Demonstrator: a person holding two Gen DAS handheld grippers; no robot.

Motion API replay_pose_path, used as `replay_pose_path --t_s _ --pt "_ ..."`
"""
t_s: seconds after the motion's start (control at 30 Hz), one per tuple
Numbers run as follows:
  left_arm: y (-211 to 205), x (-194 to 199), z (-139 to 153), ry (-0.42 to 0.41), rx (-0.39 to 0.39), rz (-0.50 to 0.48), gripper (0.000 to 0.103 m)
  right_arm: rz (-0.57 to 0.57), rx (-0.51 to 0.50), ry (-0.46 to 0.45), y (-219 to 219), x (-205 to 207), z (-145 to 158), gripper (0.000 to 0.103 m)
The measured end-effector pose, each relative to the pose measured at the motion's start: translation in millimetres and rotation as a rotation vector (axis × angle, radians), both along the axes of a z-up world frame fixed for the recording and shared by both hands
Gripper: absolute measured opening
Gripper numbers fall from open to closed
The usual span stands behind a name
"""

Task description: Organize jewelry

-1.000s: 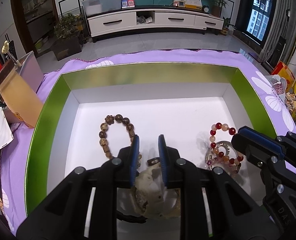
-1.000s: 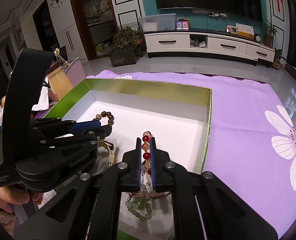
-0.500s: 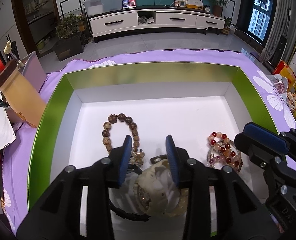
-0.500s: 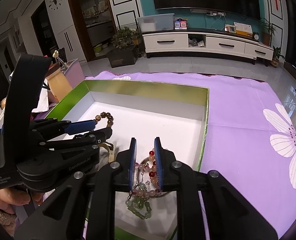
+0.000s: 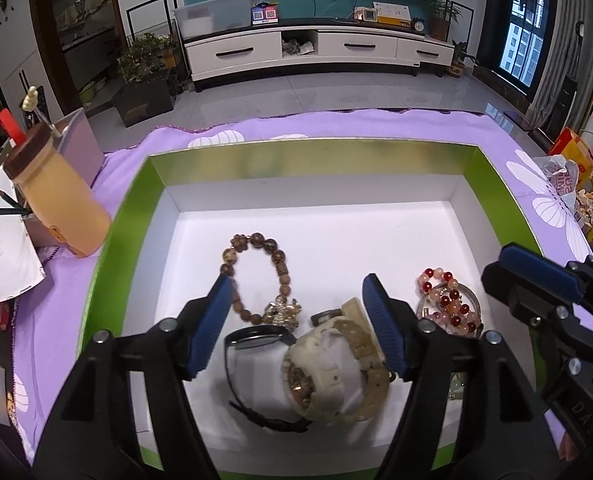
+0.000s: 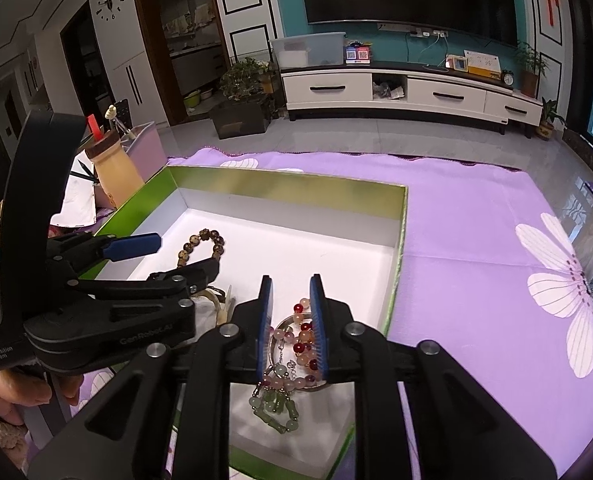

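Note:
A green box with a white floor (image 5: 336,232) holds the jewelry. A brown bead bracelet (image 5: 256,276) lies in the middle. A cream watch (image 5: 336,372) and a black band (image 5: 252,344) lie near the front. My left gripper (image 5: 296,320) is open above the watch, holding nothing. A red and pink bead bracelet (image 5: 448,304) on a metal ring lies at the right. In the right wrist view my right gripper (image 6: 290,320) is open over that bracelet (image 6: 300,340), with green beads (image 6: 274,404) below it. The brown bracelet (image 6: 202,244) and the box (image 6: 336,240) show there too.
The box sits on a purple flowered cloth (image 6: 476,264). A tan bottle with a brown lid (image 5: 56,200) and a pencil holder stand left of the box. Bags lie beyond the cloth's right edge (image 5: 564,176).
Both grippers opened and pulled back. The left let go of the cream watch, which now lies on the box floor. The right released the red bead bracelet.

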State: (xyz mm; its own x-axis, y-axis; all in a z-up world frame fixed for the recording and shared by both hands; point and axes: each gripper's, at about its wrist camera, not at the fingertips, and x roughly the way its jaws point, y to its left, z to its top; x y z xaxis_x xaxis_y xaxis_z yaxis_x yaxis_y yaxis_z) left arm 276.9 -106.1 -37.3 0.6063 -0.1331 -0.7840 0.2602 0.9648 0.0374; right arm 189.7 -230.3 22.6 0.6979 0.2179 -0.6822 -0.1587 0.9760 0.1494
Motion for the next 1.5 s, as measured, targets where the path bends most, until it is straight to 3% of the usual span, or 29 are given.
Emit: replay_pose_path --t_s 0.3,0.67,1.07,1.5 --pt "11 -10 16 -0.022 0.014 0.011 0.097 -0.048 -0.013 -0.016 -7 -11 18 0.063" --pt "21 -30 46 -0.062 0.063 0.049 0.101 -0.116 -0.036 -0.027 -14 -28 49 0.102" --pt "43 -53 86 -0.056 0.095 0.141 0.101 -0.131 -0.078 0.031 -6 -40 82 0.102" --pt "61 -65 139 -0.011 -0.010 0.171 0.101 -0.107 -0.113 -0.025 11 -54 136 0.102"
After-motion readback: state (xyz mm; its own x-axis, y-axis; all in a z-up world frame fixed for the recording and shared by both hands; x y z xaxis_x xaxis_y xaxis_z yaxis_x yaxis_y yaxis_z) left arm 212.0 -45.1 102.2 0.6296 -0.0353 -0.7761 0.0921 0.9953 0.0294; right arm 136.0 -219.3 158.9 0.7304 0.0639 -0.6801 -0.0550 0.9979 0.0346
